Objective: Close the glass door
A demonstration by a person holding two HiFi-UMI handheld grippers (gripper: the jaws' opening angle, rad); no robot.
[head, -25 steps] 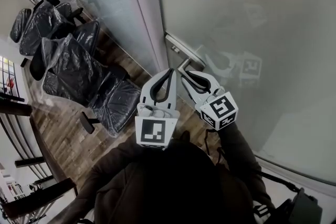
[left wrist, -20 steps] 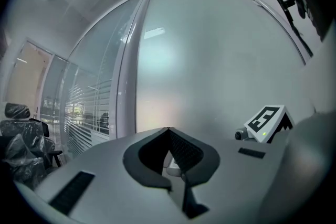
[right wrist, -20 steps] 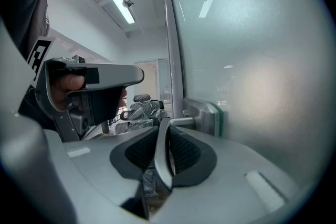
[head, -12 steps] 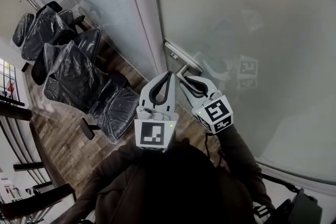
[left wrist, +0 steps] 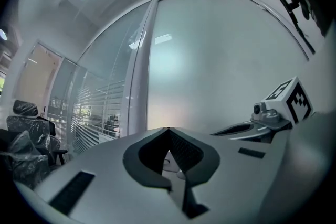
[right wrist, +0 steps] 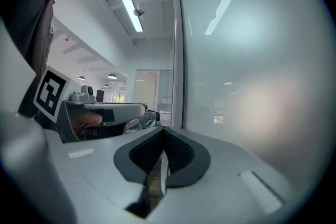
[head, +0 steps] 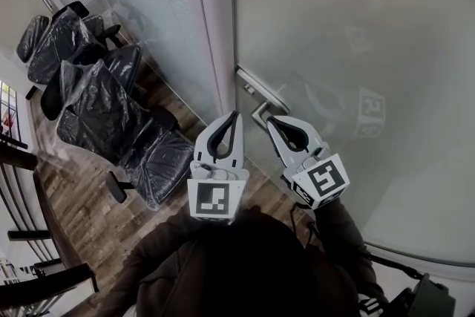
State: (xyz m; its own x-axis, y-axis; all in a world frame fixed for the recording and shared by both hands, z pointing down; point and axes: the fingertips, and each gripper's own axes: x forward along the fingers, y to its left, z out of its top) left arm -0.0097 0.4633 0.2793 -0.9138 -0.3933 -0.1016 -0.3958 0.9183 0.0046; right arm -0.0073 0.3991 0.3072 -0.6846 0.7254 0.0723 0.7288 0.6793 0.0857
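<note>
- Head view: a dark jacket (head: 245, 263) fills the bottom and hides both hands. The left hand-held gripper (head: 236, 115) and right hand-held gripper (head: 272, 119) point at the frosted door (head: 349, 41), with their tips near its metal handle (head: 261, 94). Whether either tip touches the handle is unclear.
- The door's left edge lies along the pale frame post (head: 215, 18). Whether it is latched cannot be told. The frosting hides whatever lies beyond the door.
- To the left, chairs (head: 96, 100) wrapped in black plastic stand on a wood floor (head: 82, 189).
- Left gripper view: the jaws meet at their tips and hold nothing. A small pale fitting shows behind them, too small to name. Slatted blinds (left wrist: 89, 118) show through a glass wall on the left.
- Right gripper view: the jaws have just been closing and are now pressed together with nothing between them. Frosted glass fills the right side, and a ceiling light (right wrist: 131, 8) glows above.
</note>
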